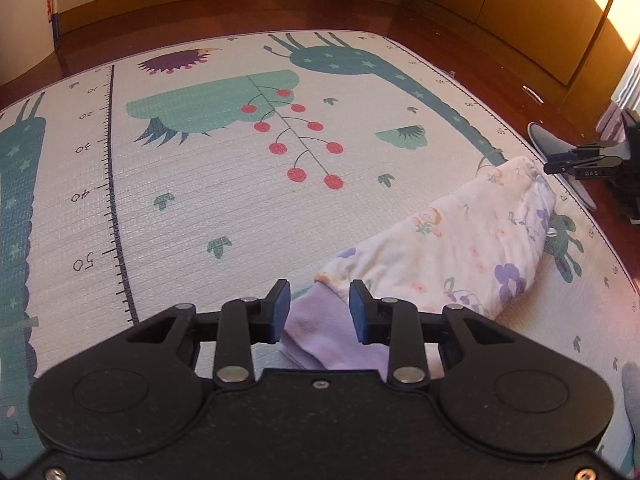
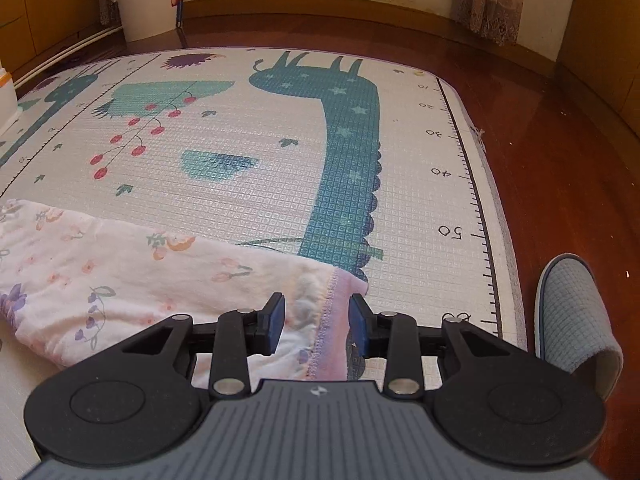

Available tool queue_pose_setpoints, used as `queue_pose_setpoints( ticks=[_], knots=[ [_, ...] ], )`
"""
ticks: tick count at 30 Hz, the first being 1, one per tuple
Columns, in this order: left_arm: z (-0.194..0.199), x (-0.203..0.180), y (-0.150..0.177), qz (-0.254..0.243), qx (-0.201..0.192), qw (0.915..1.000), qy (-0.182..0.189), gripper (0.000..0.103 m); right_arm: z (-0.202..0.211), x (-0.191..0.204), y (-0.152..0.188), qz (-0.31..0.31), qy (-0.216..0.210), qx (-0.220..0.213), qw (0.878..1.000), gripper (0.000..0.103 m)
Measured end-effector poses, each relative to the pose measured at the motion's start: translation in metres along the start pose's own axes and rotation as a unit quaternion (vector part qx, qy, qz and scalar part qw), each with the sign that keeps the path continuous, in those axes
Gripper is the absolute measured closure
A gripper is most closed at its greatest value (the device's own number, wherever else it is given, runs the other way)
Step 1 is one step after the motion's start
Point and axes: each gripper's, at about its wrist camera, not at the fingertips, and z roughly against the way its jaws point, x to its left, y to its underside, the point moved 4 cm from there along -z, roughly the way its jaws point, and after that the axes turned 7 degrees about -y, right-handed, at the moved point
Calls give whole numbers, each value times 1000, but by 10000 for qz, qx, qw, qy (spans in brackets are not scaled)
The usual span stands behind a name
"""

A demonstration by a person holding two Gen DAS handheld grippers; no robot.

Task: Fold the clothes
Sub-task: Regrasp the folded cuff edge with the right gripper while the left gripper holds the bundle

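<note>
While both grippers hover low over the play mat (image 1: 240,200), we note gaping jaws. Left gripper (image 1: 319,304) straddles the garment's (image 1: 460,240) lilac cuff (image 1: 320,336); right gripper (image 2: 317,316) straddles its hem (image 2: 340,300).

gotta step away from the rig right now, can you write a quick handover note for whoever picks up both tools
Left tool: open, jaws either side of the lilac cuff, not closed on it.
Right tool: open, jaws straddling the lilac-trimmed hem at the other end, no grip.
The floral garment lies as a long narrow band near one edge of the play mat; a grey slipper sits on the wood floor beside the mat.
Done: it looks folded lengthwise already.
Left: probably close both tools on the ends, fold the band across itself, and flatten it.
</note>
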Motion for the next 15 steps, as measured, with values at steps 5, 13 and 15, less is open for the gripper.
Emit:
queue_pose_setpoints(
  ticks=[5,13,15],
  knots=[
    [-20,-67,25,-1062,37,9936,377,74,-20,25,4,285,-319,185,9989,67],
    [-62,-58,42,-1469,634,9863,-389,67,-26,25,22,11,-472,342,9983,64],
    [-52,-62,36,-1524,424,9867,-368,68,-17,24,19,30,-531,84,9986,64]
  ],
)
